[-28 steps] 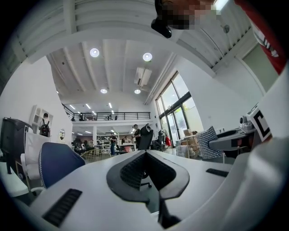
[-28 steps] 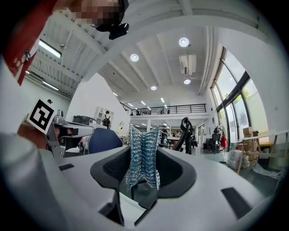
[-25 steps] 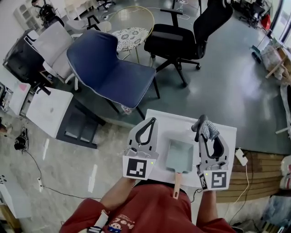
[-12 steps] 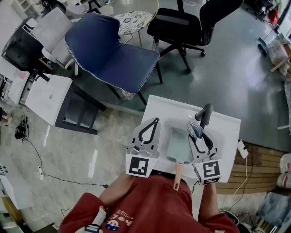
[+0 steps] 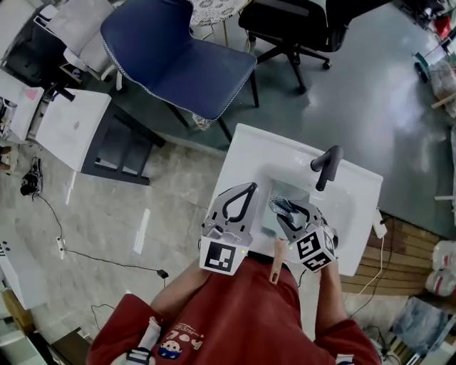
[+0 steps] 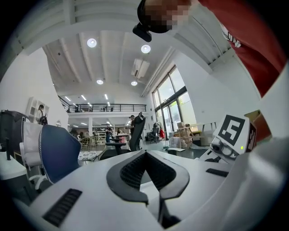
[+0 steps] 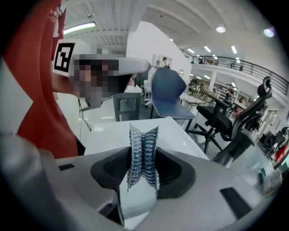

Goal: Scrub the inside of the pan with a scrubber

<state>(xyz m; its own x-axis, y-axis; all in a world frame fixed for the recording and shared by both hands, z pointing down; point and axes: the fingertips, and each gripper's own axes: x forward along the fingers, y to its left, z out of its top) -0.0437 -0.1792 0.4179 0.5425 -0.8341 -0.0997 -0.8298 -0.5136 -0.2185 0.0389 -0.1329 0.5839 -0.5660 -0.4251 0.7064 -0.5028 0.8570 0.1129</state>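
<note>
A pale green square pan (image 5: 267, 219) lies in the sink (image 5: 335, 207) of a white table, its wooden handle (image 5: 278, 265) pointing toward me. My right gripper (image 5: 283, 207) hangs over the pan's inside, shut on a blue-silver mesh scrubber (image 5: 286, 209). In the right gripper view the scrubber (image 7: 143, 158) stands squeezed upright between the jaws of that gripper (image 7: 143, 155). My left gripper (image 5: 250, 186) is held left of the pan above the sink's edge. Its jaws meet at the tips with nothing between them, as the left gripper view (image 6: 146, 152) also shows.
A black faucet (image 5: 326, 165) rises at the sink's far side. The white table (image 5: 242, 153) ends just left of my left gripper. Beyond it stand a blue chair (image 5: 178, 50), a black office chair (image 5: 299, 21) and a white side table (image 5: 68, 128).
My right gripper has carried the scrubber from near the faucet leftward and toward me, over the pan, and has turned. The left gripper has kept its place beside the pan.
</note>
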